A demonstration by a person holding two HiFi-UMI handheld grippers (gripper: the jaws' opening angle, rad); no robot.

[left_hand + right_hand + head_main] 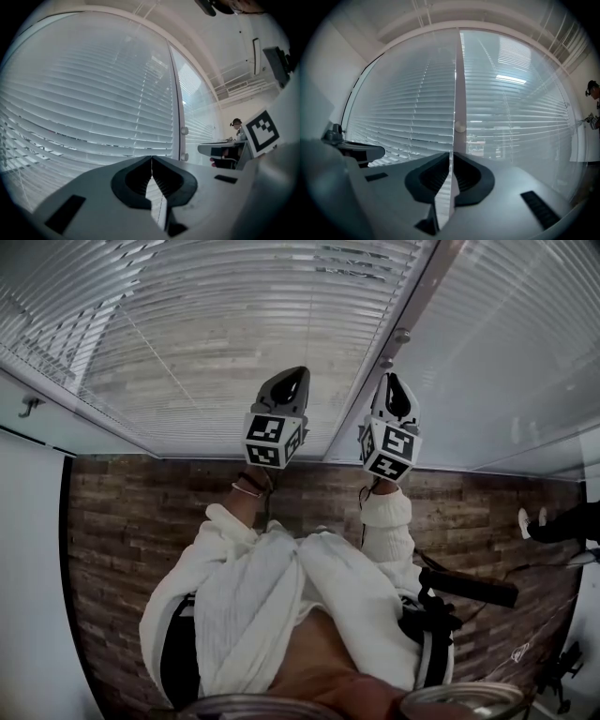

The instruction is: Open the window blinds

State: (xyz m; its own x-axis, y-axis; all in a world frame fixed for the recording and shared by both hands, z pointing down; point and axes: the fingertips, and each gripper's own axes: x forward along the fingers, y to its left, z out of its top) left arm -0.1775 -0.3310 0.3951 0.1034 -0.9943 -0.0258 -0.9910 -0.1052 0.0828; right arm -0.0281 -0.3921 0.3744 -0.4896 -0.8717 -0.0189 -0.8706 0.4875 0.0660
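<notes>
White slatted blinds (234,324) hang down, slats nearly shut, over the left pane, and a second blind (506,343) covers the right pane. A pale mullion (412,306) with round knobs (402,335) stands between them. Both grippers point level at the window. My left gripper (293,371) faces the left blind (93,103), and its jaws (152,157) meet with nothing I can see between them. My right gripper (391,379) is at the mullion (460,84). It (451,153) appears shut on a thin pull cord (454,93) that runs up the mullion's left edge.
A brick-patterned floor (122,521) lies below the window, with a white wall (28,568) at the left. A small hook (31,405) sits on the lower frame. A black device (469,587) lies on the floor at the right. Another person (593,93) stands far right.
</notes>
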